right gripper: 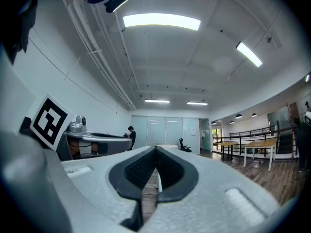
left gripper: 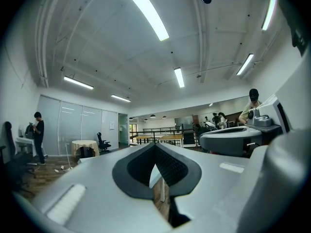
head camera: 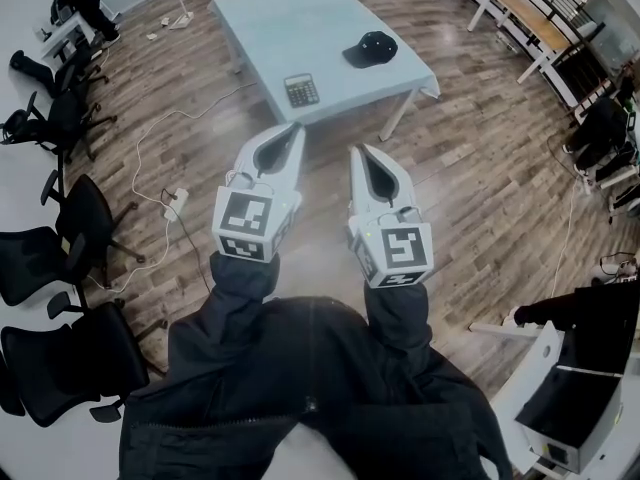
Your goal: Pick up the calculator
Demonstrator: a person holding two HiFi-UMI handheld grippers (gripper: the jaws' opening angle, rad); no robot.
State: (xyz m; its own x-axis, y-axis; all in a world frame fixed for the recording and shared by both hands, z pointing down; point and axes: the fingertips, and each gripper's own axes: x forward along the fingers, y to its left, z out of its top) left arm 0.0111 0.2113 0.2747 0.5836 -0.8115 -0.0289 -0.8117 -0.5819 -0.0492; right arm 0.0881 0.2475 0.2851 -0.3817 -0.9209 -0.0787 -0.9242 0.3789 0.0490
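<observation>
You had bright, even light from long ceiling strips (left gripper: 144, 11), flaring white in both gripper views. The wooden floor (head camera: 470, 168) showed soft glare, shadows were faint, and every picture bulged at its edges, the gripper views' corners black.

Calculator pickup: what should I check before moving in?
1. Calculator in sight, lying flat near the near edge of the table: ok.
2. Room around it: ok, the cap lies apart, further back on the right.
3. Left gripper open for a grasp: not ok, jaws together, nothing between them.
4. Right gripper open: not ok, jaws together, empty.
5. Grippers within reach of the calculator: not ok, both are short of the table, over the floor.
</observation>
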